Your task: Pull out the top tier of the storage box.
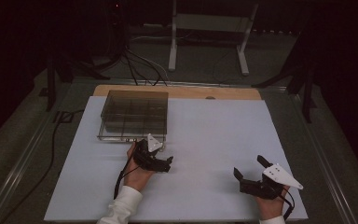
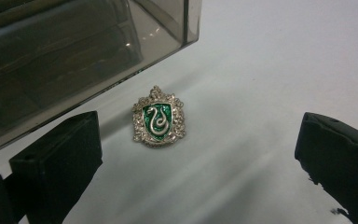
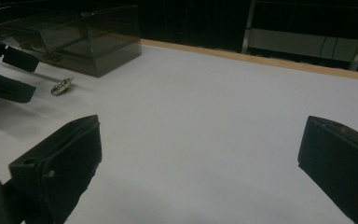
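Left tool (image 2: 191,154) wide, straddling crest pin (image 2: 157,122) beside smoky box (image 2: 74,56), likely to pinch it; right tool (image 3: 196,163) wide, idle.

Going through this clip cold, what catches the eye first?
A silver crest pin with a green shield and snake lies on the white table, between the open jaws of the left gripper. Just behind it sits a smoky clear compartment box; the right gripper rests open, far right.
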`<action>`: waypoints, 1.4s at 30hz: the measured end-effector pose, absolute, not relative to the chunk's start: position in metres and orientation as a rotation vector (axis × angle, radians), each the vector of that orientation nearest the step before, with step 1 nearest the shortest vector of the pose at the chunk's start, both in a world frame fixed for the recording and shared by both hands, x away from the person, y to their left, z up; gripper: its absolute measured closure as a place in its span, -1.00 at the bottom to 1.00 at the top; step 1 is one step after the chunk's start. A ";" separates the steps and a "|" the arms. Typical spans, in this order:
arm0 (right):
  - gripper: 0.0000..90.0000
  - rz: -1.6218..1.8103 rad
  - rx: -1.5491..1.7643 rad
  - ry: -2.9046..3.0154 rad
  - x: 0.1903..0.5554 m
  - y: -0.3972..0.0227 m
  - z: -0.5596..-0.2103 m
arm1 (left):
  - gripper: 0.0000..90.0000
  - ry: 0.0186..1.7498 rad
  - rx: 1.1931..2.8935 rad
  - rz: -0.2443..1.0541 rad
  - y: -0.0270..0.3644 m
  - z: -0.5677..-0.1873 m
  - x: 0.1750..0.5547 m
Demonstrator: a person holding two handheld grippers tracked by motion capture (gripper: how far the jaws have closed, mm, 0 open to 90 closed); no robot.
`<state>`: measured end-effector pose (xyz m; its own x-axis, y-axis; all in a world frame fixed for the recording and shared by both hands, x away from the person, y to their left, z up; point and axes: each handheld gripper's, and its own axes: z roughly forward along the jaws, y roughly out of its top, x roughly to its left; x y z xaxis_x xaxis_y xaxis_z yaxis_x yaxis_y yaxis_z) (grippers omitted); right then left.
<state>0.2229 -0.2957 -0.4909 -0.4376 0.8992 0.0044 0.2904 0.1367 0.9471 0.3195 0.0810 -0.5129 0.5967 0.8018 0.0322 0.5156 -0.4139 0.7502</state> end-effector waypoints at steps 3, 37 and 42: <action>-1.00 1.309 1.141 1.821 0.223 -0.296 -0.491 | -0.96 1.048 2.091 0.508 0.080 -0.515 0.319; -1.00 1.309 1.137 1.824 0.223 -0.294 -0.491 | -0.51 1.247 1.973 0.597 0.077 -0.525 0.330; -1.00 1.309 1.138 1.824 0.224 -0.295 -0.491 | -0.46 1.265 1.960 0.606 0.078 -0.525 0.332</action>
